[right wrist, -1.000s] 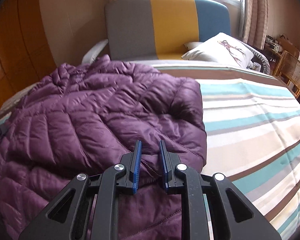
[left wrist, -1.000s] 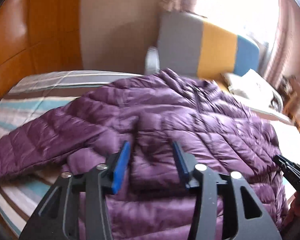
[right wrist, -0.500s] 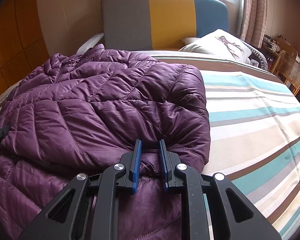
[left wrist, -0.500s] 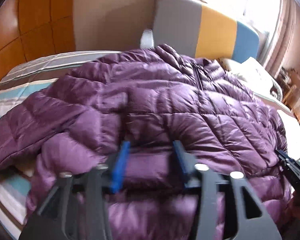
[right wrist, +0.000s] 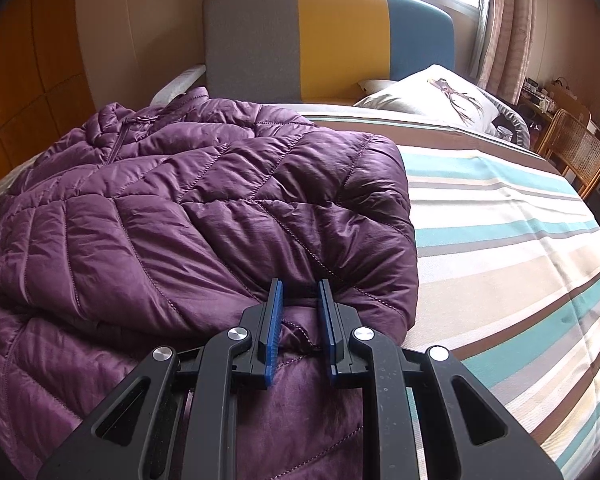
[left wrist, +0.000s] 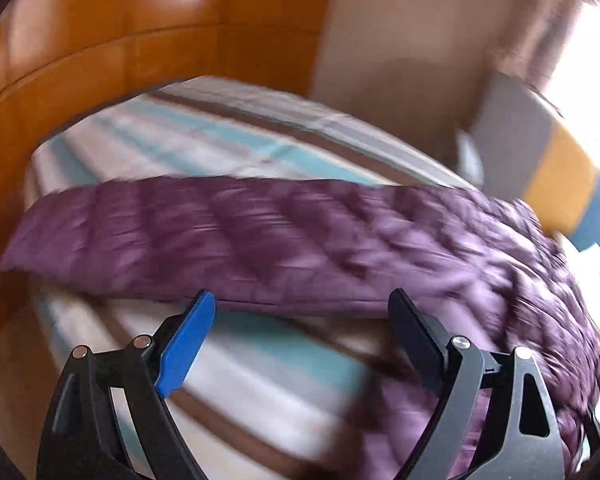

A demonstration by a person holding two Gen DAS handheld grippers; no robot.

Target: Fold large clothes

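The left gripper (left wrist: 300, 300) stands wide apart, gripping nothing, above the striped bed cover (left wrist: 260, 356). Just ahead of its tips a sleeve (left wrist: 188, 240) of the purple down jacket (right wrist: 188, 208) stretches across, blurred. The right gripper (right wrist: 299, 286) is nearly closed, pinching a fold of the jacket at its near edge; the fold's far side is hidden.

Bed (right wrist: 500, 216), striped sheet in teal, brown and cream. Headboard (right wrist: 328, 40) at its far end, panelled grey, yellow and blue; white printed pillow (right wrist: 432, 96) just before the headboard. Cane chair (right wrist: 576, 152) beside the bed's right edge.
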